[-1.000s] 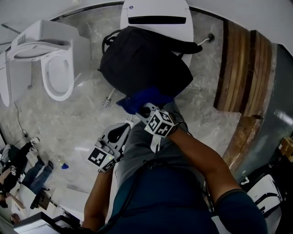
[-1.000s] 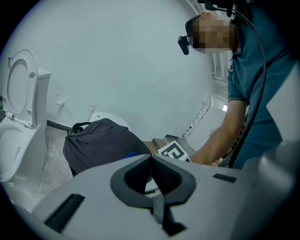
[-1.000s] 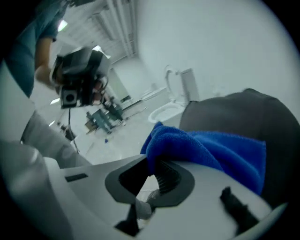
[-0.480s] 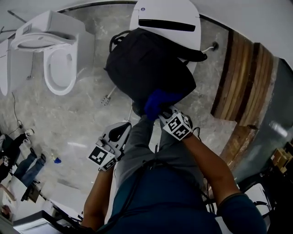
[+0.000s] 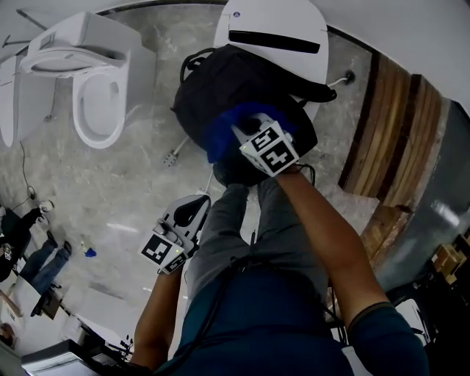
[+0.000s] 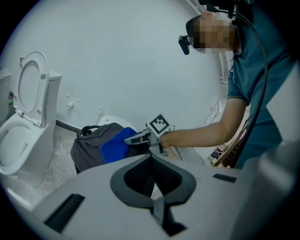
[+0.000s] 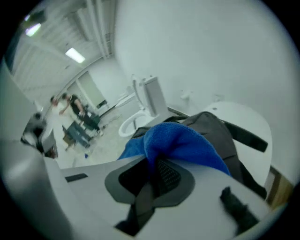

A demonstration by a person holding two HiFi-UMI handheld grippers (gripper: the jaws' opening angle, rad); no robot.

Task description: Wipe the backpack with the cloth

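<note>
So the big black fabric backpack (image 5: 213, 84) is parked on the white closed toilet lid (image 5: 275, 18) at the upper middle of the frame. The blue terry cloth (image 5: 222, 131) was down at the bag's lower edge a second ago. Now it's up on the middle of the bag, so I reckon the wipe stroke is properly under way. My right gripper (image 5: 246, 131) is clenched on the cloth. My left gripper (image 5: 192, 208) hasn't budged, just lower left of centre, jaws together on nothing.

Head view overhead, left gripper view distant, right gripper view close, backpack (image 5: 220, 88) shared
</note>
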